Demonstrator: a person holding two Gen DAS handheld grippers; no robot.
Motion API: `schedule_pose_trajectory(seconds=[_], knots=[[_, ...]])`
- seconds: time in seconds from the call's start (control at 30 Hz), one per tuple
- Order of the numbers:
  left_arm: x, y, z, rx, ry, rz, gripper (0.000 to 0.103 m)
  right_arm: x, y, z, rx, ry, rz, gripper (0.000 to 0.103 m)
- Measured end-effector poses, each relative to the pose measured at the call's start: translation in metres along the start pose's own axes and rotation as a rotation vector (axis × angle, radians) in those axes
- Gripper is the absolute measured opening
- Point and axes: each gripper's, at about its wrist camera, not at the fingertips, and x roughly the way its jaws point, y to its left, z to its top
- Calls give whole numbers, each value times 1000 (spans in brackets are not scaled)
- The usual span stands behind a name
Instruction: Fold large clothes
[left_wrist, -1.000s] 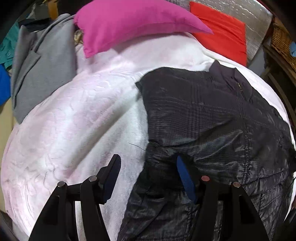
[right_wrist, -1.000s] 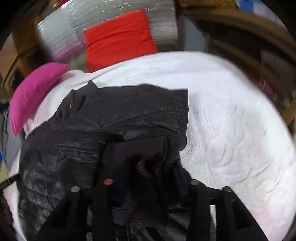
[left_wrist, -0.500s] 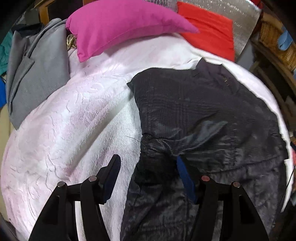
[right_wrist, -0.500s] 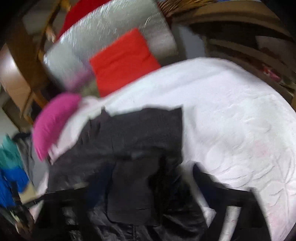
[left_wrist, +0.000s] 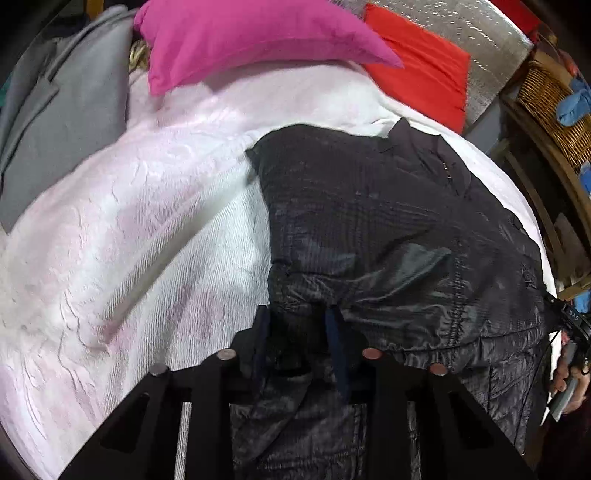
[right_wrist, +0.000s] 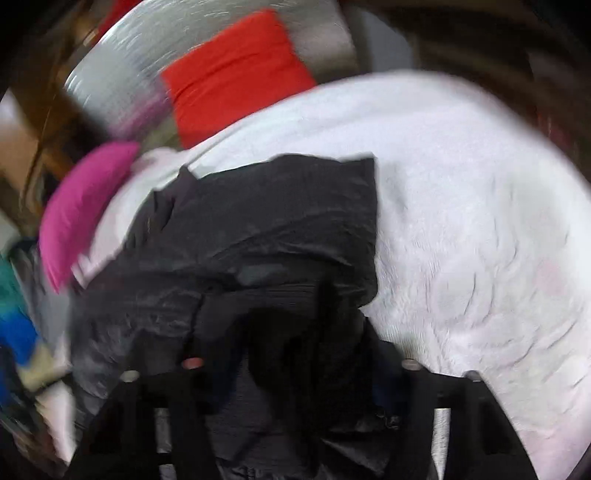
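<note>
While the black jacket (left_wrist: 388, 229) lies spread on the white bedspread (left_wrist: 147, 221), its 6 o'clock hem is clamped by the just-closed left gripper (left_wrist: 301, 332); the right gripper (right_wrist: 295, 354), also just closing, is blurred, its grip undeterminable. Slippery fabric may be lost from thin pinches.

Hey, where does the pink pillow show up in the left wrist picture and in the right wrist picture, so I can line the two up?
Left wrist view: the pink pillow lies across the top, left of centre, above the white bedspread.
Right wrist view: the pink pillow is at the left edge, halfway up, blurred.
Shared landmark: the red cushion sits just right of the pillow in both views, beyond the black jacket.
</note>
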Motion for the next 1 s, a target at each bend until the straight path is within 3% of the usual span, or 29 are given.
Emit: schedule_pose_trajectory(seconds=[0.1,0.23,0.33,0.4,0.67,0.73,0.83,1.0], knots=[[-2,-3,-2,31,-24,5,27,-16,-2,-1,-2,-64,36,42],[11,0,-8,26,4,20,28,8,-12,-11,27,-7,6,43],[4,-7,-9,52,3,54,29,-6,-9,-7,35,-11,12,47],[-5,-8,-9,48,-1,50,29,-20,-10,-6,46,-26,44,66],[-56,-24,-35,100,-92,27,29,-88,-48,-47,120,-140,112,67],[-70,-32,-47,135,-126,28,38,-99,-57,-59,128,-129,126,65],[-81,-39,-54,164,-161,48,56,-104,-60,-66,115,-119,136,53],[-74,-58,-39,181,-164,64,64,-88,-30,-46,96,-106,205,52]])
